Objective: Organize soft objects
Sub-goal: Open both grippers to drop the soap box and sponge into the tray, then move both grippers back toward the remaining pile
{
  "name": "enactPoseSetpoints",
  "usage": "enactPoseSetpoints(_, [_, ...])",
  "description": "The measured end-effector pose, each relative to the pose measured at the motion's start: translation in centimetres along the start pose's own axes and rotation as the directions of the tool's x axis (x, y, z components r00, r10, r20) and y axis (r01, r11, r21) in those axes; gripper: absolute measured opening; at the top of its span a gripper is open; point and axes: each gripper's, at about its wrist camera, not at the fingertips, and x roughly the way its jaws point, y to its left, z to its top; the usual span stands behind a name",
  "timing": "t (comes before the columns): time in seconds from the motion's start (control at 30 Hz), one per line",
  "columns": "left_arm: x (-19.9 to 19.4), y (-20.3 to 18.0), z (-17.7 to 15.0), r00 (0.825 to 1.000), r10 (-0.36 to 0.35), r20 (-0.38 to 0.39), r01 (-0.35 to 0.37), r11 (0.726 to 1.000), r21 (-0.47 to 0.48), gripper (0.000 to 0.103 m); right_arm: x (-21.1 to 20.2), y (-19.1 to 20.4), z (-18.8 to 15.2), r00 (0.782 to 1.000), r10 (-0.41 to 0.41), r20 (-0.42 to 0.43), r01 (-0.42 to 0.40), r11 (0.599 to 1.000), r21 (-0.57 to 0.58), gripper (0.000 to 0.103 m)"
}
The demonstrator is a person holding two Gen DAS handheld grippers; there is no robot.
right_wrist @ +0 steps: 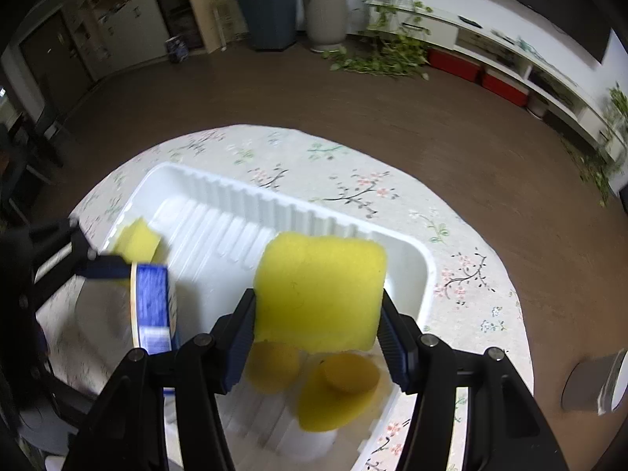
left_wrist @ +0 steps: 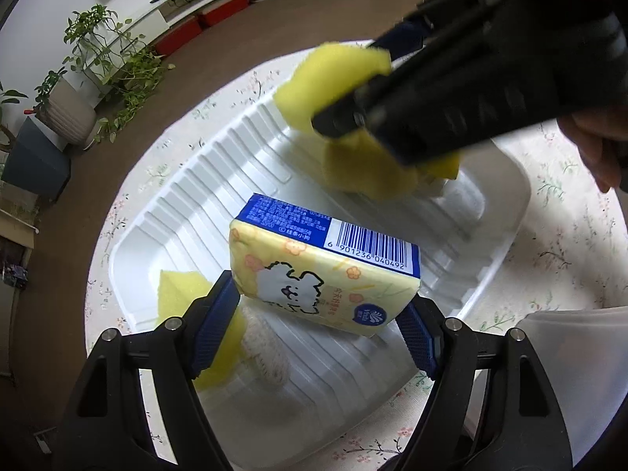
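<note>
My left gripper (left_wrist: 318, 322) is shut on a yellow tissue pack (left_wrist: 322, 267) with a blue barcode side, held tilted just above the white ribbed tray (left_wrist: 204, 165). My right gripper (right_wrist: 318, 337) is shut on a yellow sponge (right_wrist: 318, 290) over the tray's other end. In the left wrist view, that sponge (left_wrist: 337, 74) shows between the right gripper's black fingers (left_wrist: 341, 117). More yellow sponges lie in the tray: one (left_wrist: 176, 290) beside my left finger and two (right_wrist: 341, 384) under the right gripper. A pale scrubber (left_wrist: 263, 357) lies under the tissue pack.
The tray sits on a round table with a floral cloth (right_wrist: 353, 180). A translucent white container (left_wrist: 569, 353) stands by the tray's near right corner. A grey object (right_wrist: 592, 384) lies at the table's right edge. Brown floor and potted plants (right_wrist: 325, 11) surround the table.
</note>
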Motion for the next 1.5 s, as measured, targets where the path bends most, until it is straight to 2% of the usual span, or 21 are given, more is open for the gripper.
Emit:
enactPoseSetpoints(0.27, [0.5,-0.2,-0.2,0.999,0.039,-0.033,-0.039,0.999,-0.001,0.076,-0.1,-1.4,0.2,0.999,-0.034,0.030,0.032,0.998,0.057,0.060])
enactPoseSetpoints(0.43, [0.7,-0.1,-0.6,0.999,0.024,-0.048,-0.026,0.999,-0.037,0.076,1.2,-0.8,-0.1,0.999,-0.043,-0.008,0.043,0.999,0.026,0.061])
enactPoseSetpoints(0.5, [0.9,-0.3,-0.7,0.998,0.026,-0.051,-0.028,0.999,-0.036,0.077,1.4,-0.2,-0.1,1.000,-0.003,-0.023,0.004,1.000,0.017,0.061])
enactPoseSetpoints(0.67, [1.0,-0.4,-0.6,0.999,0.023,-0.046,-0.026,0.998,-0.065,0.078,2.2,1.6,-0.4,0.998,0.002,-0.064,-0.006,0.998,-0.060,0.061])
enactPoseSetpoints(0.83, [1.0,0.2,-0.6,0.999,0.006,-0.033,-0.009,0.995,-0.097,0.078,2.7,0.6,-0.6,0.997,0.018,-0.081,-0.019,1.000,-0.013,0.064])
enactPoseSetpoints(0.97, [0.7,0.1,-0.5,1.000,-0.011,-0.021,0.009,0.994,-0.109,0.087,2.7,0.3,-0.8,0.997,0.021,-0.079,-0.022,1.000,-0.011,0.065])
enactPoseSetpoints(1.2, [-0.5,0.5,0.2,1.000,-0.009,0.012,0.010,0.993,-0.120,0.092,2.4,0.2,-0.7,0.997,0.031,-0.076,-0.031,1.000,0.003,0.076])
enactPoseSetpoints(1.33, [-1.6,0.8,0.3,0.999,-0.009,0.051,0.016,0.990,-0.139,0.097,1.9,0.0,-0.7,0.997,0.051,-0.064,-0.051,0.999,0.013,0.102])
enactPoseSetpoints(1.5, [-2.1,1.6,0.3,0.997,0.013,0.075,-0.001,0.988,-0.154,0.099,1.2,-0.2,-0.8,0.998,0.041,-0.050,-0.040,0.999,0.011,0.103])
